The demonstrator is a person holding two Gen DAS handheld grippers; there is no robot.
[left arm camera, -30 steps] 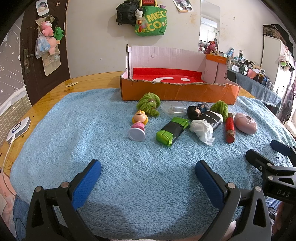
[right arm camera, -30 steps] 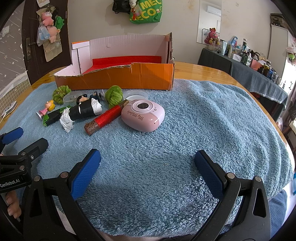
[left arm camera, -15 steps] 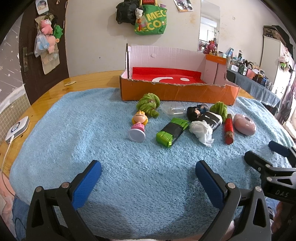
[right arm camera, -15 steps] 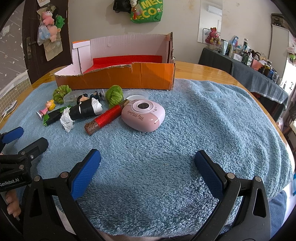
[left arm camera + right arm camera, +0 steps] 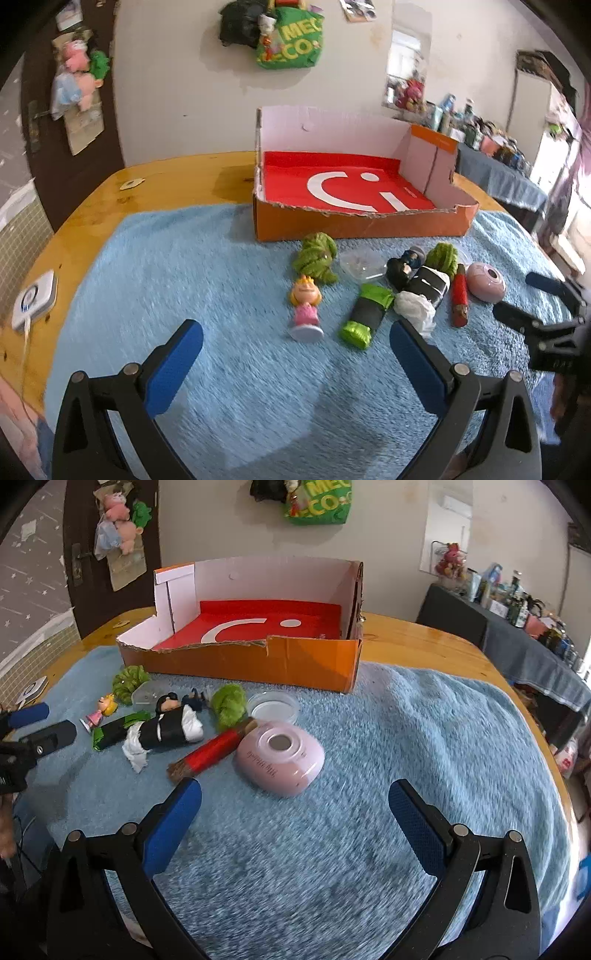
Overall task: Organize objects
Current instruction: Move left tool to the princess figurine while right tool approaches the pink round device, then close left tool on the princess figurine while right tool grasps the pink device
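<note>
Both the left gripper and right gripper hover with jaws spread, empty, above the blue towel. The red stick lies beside the pink device, its long axis running diagonally toward the orange box.

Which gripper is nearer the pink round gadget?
Right. The right gripper is open just short of the pink gadget, which lies slightly left of its centre line. The left gripper is open before the doll, with the gadget far off to its right.
</note>
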